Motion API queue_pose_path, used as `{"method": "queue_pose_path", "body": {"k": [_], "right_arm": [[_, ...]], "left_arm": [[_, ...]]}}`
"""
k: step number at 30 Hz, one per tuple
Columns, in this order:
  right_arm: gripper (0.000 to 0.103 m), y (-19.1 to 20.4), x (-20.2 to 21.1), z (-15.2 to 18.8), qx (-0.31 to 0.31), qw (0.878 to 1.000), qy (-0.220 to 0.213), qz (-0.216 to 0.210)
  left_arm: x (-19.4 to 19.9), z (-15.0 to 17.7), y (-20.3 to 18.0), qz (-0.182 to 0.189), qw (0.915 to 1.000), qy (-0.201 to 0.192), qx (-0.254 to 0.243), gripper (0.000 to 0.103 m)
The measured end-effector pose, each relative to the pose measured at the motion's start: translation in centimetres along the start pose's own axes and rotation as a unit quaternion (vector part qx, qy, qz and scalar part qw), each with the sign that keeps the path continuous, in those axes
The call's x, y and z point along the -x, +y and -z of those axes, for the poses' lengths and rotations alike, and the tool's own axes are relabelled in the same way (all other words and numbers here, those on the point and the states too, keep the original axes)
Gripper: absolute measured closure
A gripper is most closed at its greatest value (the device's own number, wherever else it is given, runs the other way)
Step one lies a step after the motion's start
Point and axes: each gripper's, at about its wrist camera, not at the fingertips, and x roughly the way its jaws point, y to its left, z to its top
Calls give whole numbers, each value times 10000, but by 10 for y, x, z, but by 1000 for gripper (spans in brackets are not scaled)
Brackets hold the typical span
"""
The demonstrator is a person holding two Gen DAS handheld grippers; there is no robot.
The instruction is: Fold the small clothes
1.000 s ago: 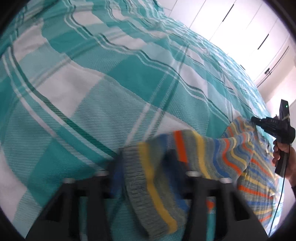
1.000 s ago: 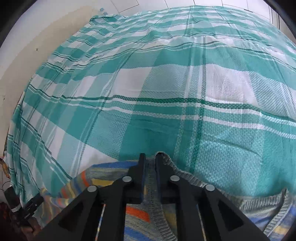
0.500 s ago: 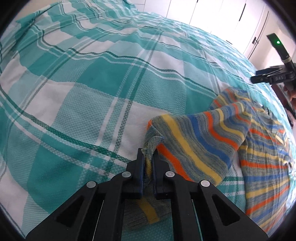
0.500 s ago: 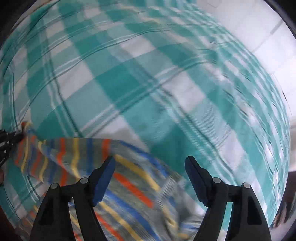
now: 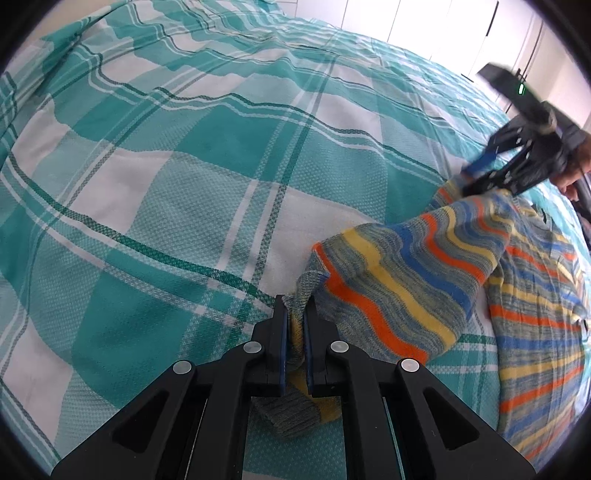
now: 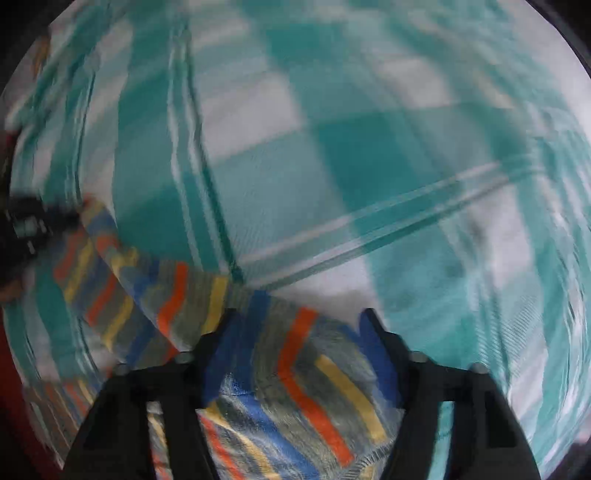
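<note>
A small striped knit sweater (image 5: 528, 295) in grey, blue, orange and yellow lies on a teal and white checked bedspread (image 5: 184, 184). My left gripper (image 5: 295, 317) is shut on the cuff of its sleeve (image 5: 399, 273), which stretches out to the left of the body. My right gripper (image 6: 299, 328) is open, its fingers apart over the sweater (image 6: 295, 387) near the shoulder. It also shows in the left wrist view (image 5: 476, 181), just above the sweater's far edge. The right wrist view is blurred by motion.
The bedspread covers the whole bed and is slightly wrinkled. White cupboard doors (image 5: 424, 26) stand beyond the far side of the bed. The left gripper (image 6: 33, 225) shows at the left edge of the right wrist view.
My right gripper let go of the sweater's edge, opened and swung round over the sweater. My left gripper shut on the sleeve cuff and has pulled the sleeve out to the left.
</note>
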Motion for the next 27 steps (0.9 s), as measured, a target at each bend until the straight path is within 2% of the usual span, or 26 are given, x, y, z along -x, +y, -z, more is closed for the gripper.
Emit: {"method": "queue_pose_path", "body": {"k": [1, 3, 5, 7, 10, 11, 12, 13, 14, 16, 17, 18, 20, 21, 23, 25, 27], "right_arm": [[101, 8, -3, 0, 216, 9995, 97, 196], [102, 11, 13, 1, 195, 9989, -281, 327], [102, -6, 49, 7, -428, 9913, -1153, 464], [102, -21, 69, 17, -934, 9791, -1724, 530], [101, -18, 51, 18, -945, 9812, -1494, 777], [98, -18, 43, 12, -1005, 9836, -1326, 699], [88, -19, 32, 10, -1101, 9861, -1102, 574], [84, -19, 26, 10, -1179, 9870, -974, 486], [83, -19, 25, 10, -1268, 9862, -984, 397], [82, -32, 43, 18, -1637, 9770, -1342, 261], [74, -46, 60, 31, -1964, 9667, -1631, 165], [51, -59, 76, 48, -2269, 9556, -1874, 130], [35, -88, 109, 93, -2937, 9281, -2269, 307], [35, -99, 121, 120, -3178, 9185, -2324, 371], [35, -116, 131, 168, -3508, 9113, -2091, 525], [35, -122, 124, 212, -3671, 9134, -1616, 690], [36, -122, 98, 254, -3798, 9167, -1127, 521]], "left_arm": [[1, -1, 1, 39, 10000, -3, 21, 97], [7, -3, 6, 125, 9998, -61, 115, 96], [13, -5, 9, 190, 9995, -156, 185, 94], [18, -7, 12, 166, 9993, -267, 213, 88], [12, -6, 14, -5, 9996, -171, 218, 84], [7, -5, 15, -69, 9996, -81, 249, 84], [5, -5, 16, -130, 9995, -33, 289, 83], [4, -5, 17, -120, 9993, 23, 343, 82], [6, -7, 19, -135, 9991, -11, 403, 82], [15, -10, 20, -224, 9986, -197, 433, 81], [19, -10, 21, -298, 9981, -323, 424, 80], [23, -10, 21, -338, 9977, -414, 416, 80], [28, -12, 23, -307, 9971, -555, 432, 77], [29, -12, 24, -249, 9970, -575, 459, 77], [29, -13, 22, -90, 9970, -606, 472, 77], [28, -13, 17, 36, 9973, -609, 399, 72], [22, -11, 8, 115, 9981, -562, 244, 66]]}}
